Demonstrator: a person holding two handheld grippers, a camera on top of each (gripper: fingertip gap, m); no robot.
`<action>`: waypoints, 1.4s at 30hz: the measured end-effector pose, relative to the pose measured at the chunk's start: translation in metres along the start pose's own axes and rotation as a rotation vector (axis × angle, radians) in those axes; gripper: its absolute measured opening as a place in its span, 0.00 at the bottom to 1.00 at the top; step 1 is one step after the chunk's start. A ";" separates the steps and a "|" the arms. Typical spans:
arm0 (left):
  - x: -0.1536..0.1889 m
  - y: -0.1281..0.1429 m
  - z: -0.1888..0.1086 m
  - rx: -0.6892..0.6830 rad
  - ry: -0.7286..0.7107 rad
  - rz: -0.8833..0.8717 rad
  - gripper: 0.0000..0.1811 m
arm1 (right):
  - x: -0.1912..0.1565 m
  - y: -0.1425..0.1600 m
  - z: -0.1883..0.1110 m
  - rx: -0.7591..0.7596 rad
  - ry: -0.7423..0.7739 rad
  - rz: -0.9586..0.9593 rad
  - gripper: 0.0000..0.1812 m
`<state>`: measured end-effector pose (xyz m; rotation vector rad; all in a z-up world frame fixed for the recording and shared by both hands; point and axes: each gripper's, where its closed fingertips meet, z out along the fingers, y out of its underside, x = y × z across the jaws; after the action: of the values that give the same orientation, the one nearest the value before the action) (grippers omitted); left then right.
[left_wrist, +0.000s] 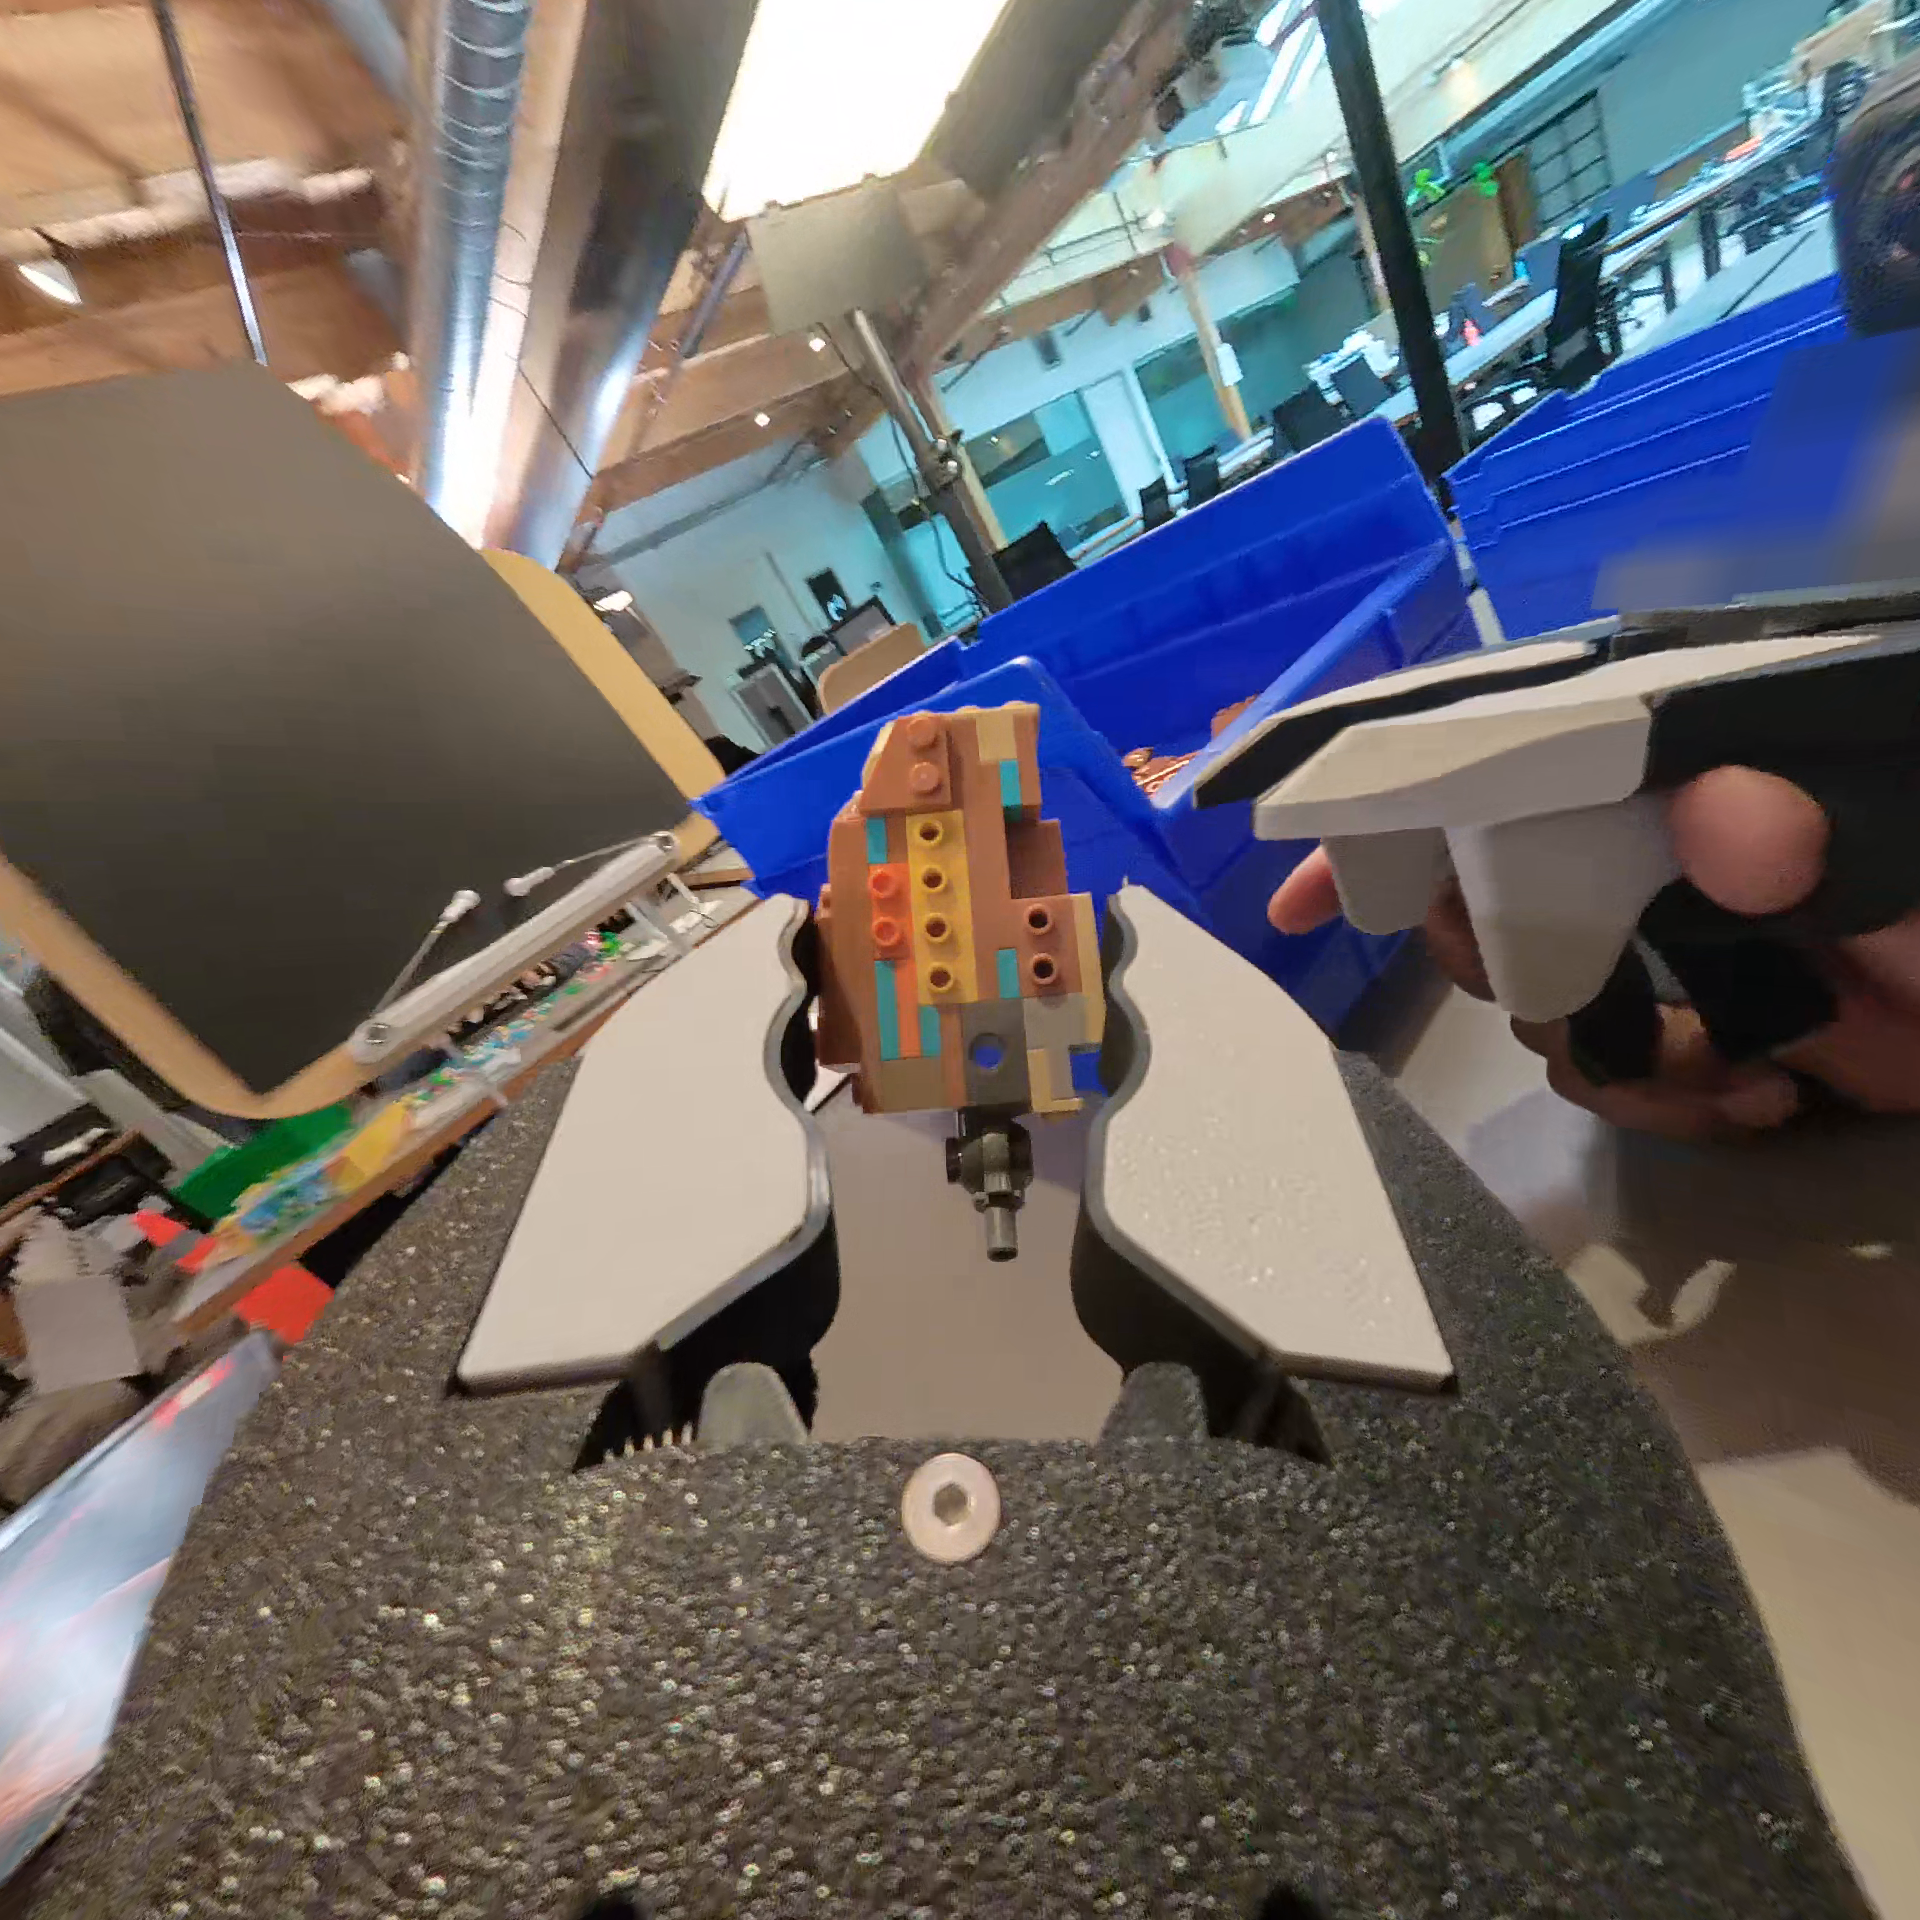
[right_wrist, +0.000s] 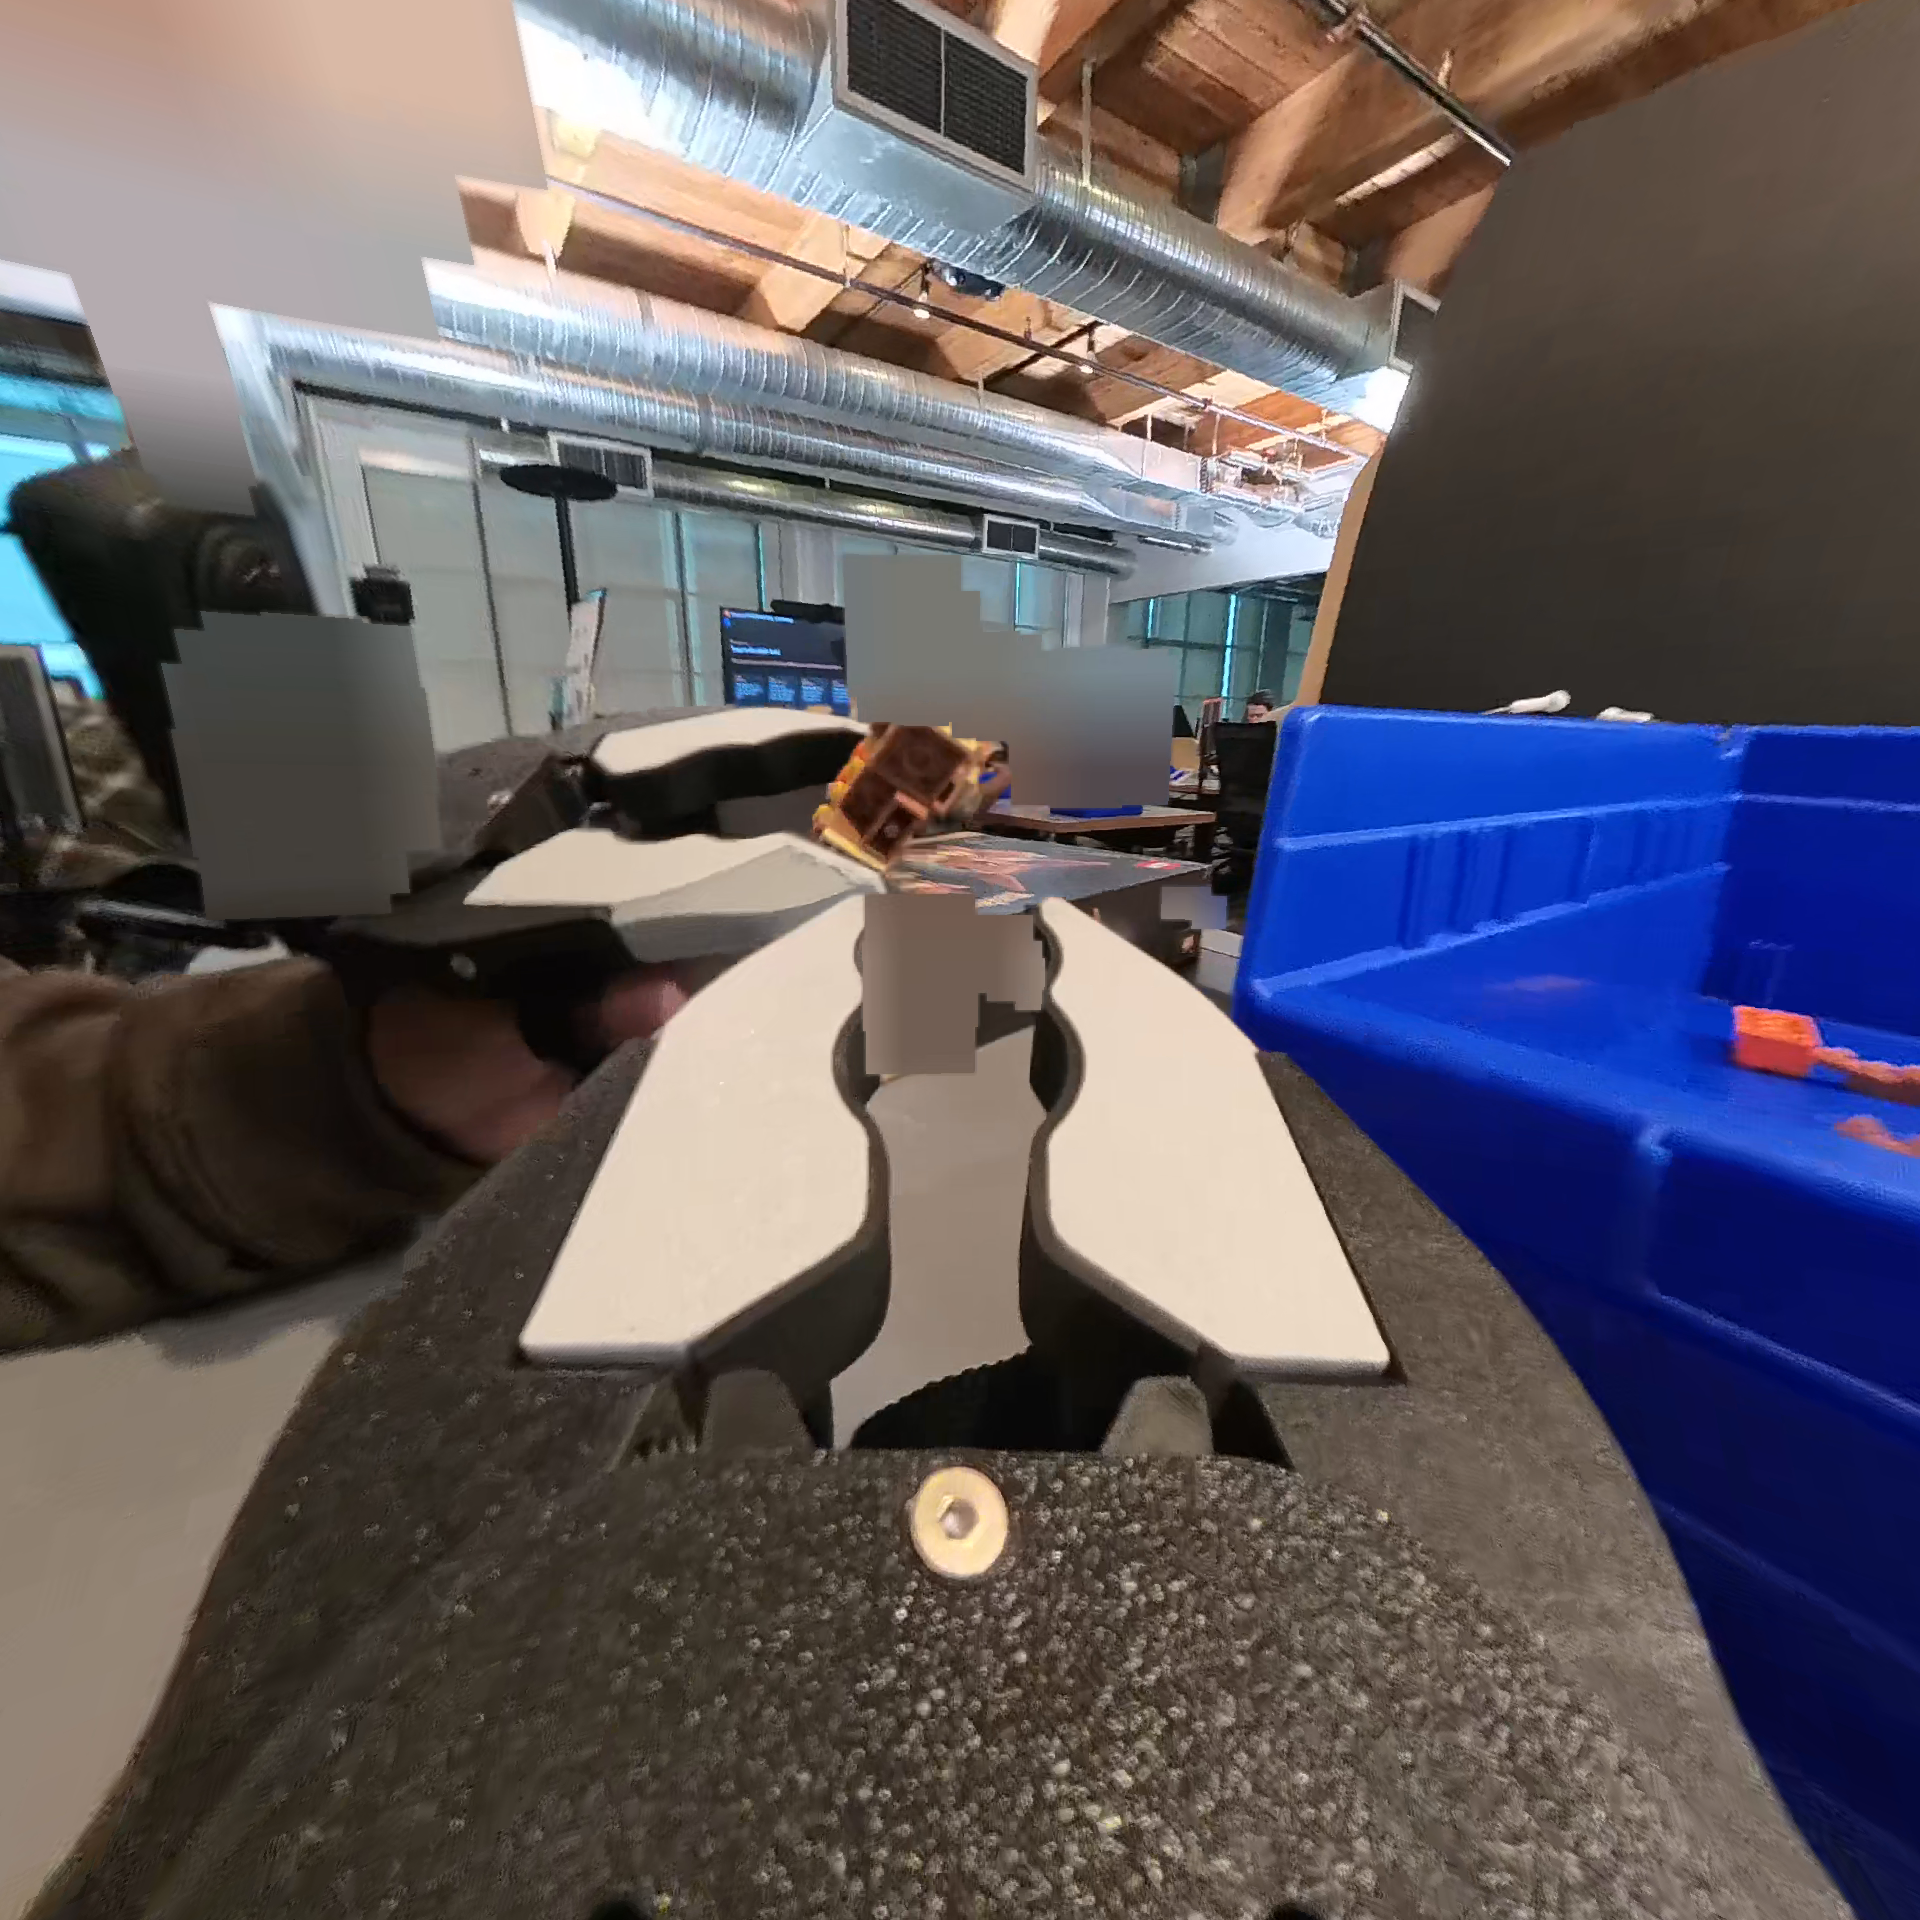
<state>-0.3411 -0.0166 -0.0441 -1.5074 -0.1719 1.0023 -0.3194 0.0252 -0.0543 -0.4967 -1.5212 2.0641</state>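
— What do the left gripper's (left_wrist: 961, 997) jaws show?

— They stand fairly wide and are clamped on a brick model (left_wrist: 935, 883), mostly brown with yellow, orange and teal pieces. The notches near the fingertips pinch its two sides. Its studded face looks back along the fingers, and a dark grey peg (left_wrist: 997, 1174) hangs from its underside into the gap between them.

— And the right gripper (right_wrist: 956, 925)?

— Its jaws are narrow but not touching. A blurred patch covers the gap at the tips, so whether anything sits there cannot be told. In the left wrist view nothing shows sticking out of its tips.

— How do the two stand to each other?

— The right one's tips point toward the model from the side. They are near it and apart from it, and about level with its upper half. A hand (left_wrist: 1714, 935) in a dark fingerless glove grips the right gripper's trigger.

— What lies further out?

— Blue bins (left_wrist: 1299, 623) stand just behind the model and close on the right gripper's right side. One holds an orange brick (right_wrist: 1777, 1039) and some brown pieces. A printed sheet (right_wrist: 1039, 868) lies on the table beyond the model, and a black panel (left_wrist: 260, 675) stands off to the left
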 end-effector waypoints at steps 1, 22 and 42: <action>-0.003 0.002 -0.004 0.001 -0.016 0.015 0.29 | -0.001 0.002 0.007 0.007 -0.004 0.027 0.14; 0.027 0.019 -0.005 0.027 0.071 0.246 0.29 | -0.011 0.017 0.019 -0.065 -0.117 0.339 0.12; 0.032 0.024 -0.006 -0.004 0.228 0.132 0.27 | -0.002 0.033 0.020 -0.191 -0.051 0.232 0.11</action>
<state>-0.3283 -0.0070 -0.0813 -1.6407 0.0884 0.9251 -0.3357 0.0015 -0.0802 -0.7281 -1.7745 2.1258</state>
